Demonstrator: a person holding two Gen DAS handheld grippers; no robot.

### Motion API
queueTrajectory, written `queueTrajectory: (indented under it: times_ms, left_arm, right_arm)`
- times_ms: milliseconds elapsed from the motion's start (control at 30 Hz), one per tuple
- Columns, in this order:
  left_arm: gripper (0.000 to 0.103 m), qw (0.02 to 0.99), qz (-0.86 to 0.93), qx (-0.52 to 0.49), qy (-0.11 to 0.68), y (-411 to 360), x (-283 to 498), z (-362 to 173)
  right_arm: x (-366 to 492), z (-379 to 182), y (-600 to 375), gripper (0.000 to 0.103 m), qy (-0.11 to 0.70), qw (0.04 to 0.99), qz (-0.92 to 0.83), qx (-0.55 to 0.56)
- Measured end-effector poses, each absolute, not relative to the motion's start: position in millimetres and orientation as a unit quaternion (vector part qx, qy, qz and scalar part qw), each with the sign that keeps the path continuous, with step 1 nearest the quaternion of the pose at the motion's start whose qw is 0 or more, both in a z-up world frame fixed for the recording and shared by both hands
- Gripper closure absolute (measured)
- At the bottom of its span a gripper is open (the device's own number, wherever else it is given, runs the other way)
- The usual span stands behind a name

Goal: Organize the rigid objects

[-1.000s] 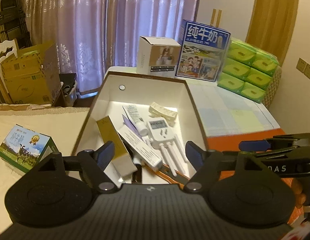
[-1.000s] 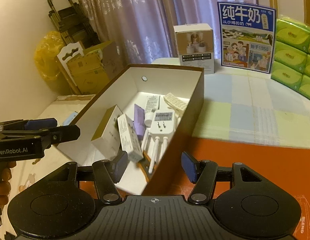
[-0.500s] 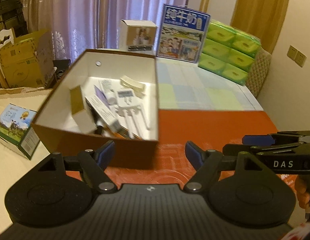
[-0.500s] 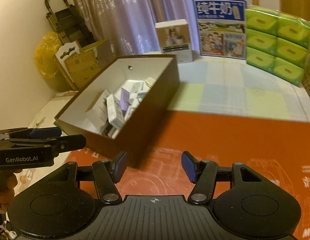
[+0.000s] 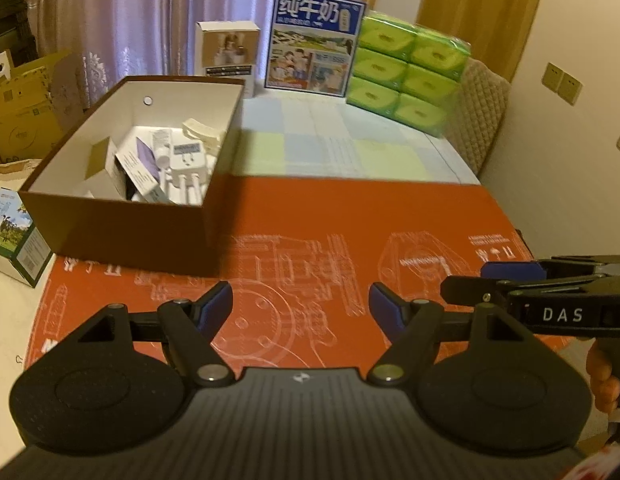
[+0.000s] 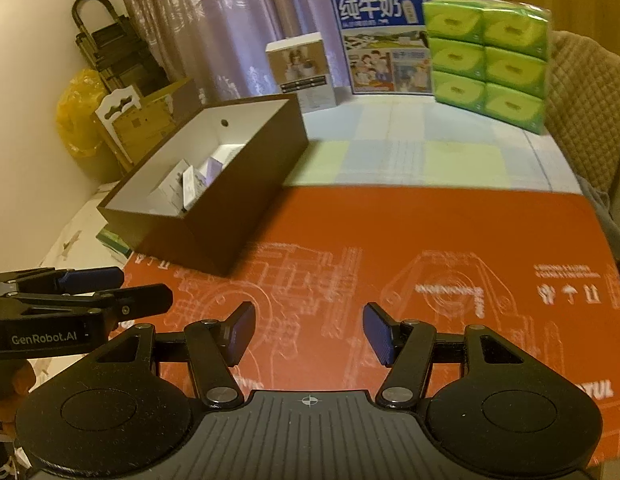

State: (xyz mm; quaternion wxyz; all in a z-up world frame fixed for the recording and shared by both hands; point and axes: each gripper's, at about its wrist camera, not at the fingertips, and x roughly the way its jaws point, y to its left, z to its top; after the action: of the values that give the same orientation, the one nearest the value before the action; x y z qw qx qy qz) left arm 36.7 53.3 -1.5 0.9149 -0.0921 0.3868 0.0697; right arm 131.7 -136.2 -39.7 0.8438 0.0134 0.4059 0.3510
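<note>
Both grippers hang over the bare orange mat [image 5: 350,220], and the brown box [image 5: 122,236] sits in the left half of the left wrist view with its load already inside: a white timer plug [image 5: 186,160], a purple-and-white carton [image 5: 140,170], a small white tube [image 5: 162,148] and a cream clip-like piece [image 5: 202,130] toward its far end. From the right wrist view the same box [image 6: 230,200] stands upper left of centre, its near corner on the mat. Nothing loose shows on the mat, so the sorting looks close to finished, if not done.

The risk from here, as a judgement: the box is crowded and the cartons lean on one another, so a reach back in could tip them or snag the plug's prongs. A careless sweep leftward could also knock the box's near wall and shove it toward the milk carton [image 5: 14,236] just beside it at the left edge.

The left gripper [image 5: 300,306] has its blue pads [image 5: 216,306] spread wide, nothing between them, touching nothing. The right gripper [image 6: 308,334] is likewise splayed wide and empty, clear above the mat, pads [image 6: 380,334] well apart
</note>
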Motion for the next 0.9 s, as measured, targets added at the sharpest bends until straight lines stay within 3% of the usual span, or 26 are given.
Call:
queueTrajectory:
  times_ms: [900]
  left_arm:
    - [0.031, 0.916, 0.039, -0.07, 0.394, -37, -12, -6]
  right_arm:
    - [63, -40, -234, 0.046, 0.407, 0.857, 0.314, 0.03]
